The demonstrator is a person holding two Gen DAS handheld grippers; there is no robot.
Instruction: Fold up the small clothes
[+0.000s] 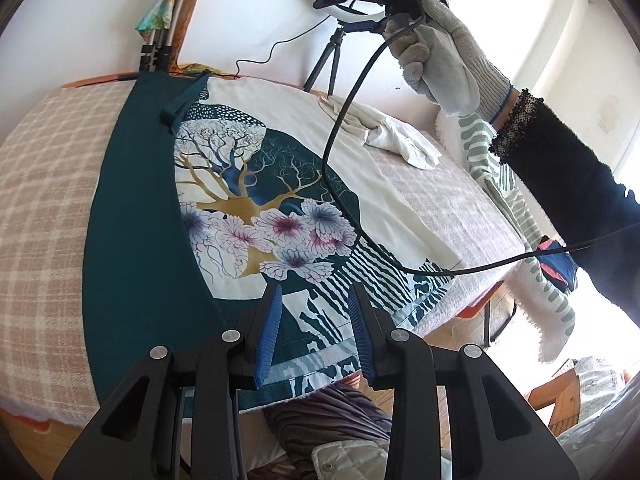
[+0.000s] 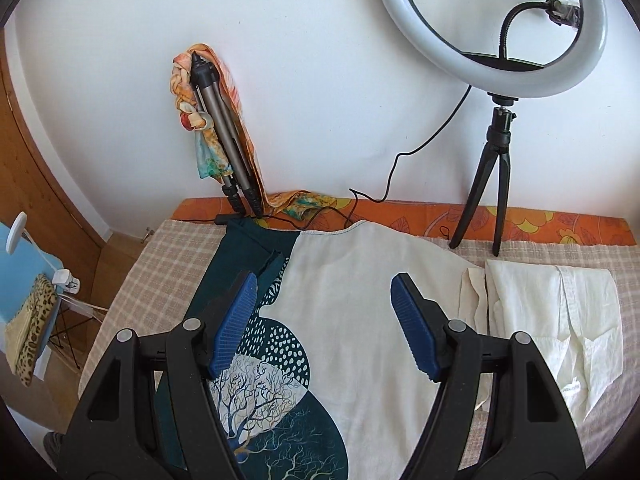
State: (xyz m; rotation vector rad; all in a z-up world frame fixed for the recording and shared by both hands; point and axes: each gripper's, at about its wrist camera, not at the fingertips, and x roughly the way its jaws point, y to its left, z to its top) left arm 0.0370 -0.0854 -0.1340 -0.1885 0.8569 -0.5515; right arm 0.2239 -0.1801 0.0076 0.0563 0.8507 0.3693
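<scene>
A printed top [image 1: 248, 200] lies flat on the bed, teal on its left side, with a tree and flowers at the centre and plain cream on the right. My left gripper [image 1: 315, 290] hovers over its near hem with the blue pads apart and nothing pinched between them. My right gripper [image 2: 325, 278] stands wide open above the top's [image 2: 352, 300] upper cream part, holding nothing. In the left wrist view a gloved hand [image 1: 440, 52] holds that gripper high at the back, and its black cable [image 1: 340, 160] hangs across the top.
A crumpled cream shirt [image 2: 552, 320] lies at the right of the checked bedcover [image 2: 160, 272]. A ring light on a small tripod [image 2: 492, 184] and a folded tripod with a scarf [image 2: 224, 132] stand against the wall. A green-striped cloth [image 1: 516, 208] hangs off the bed's right edge.
</scene>
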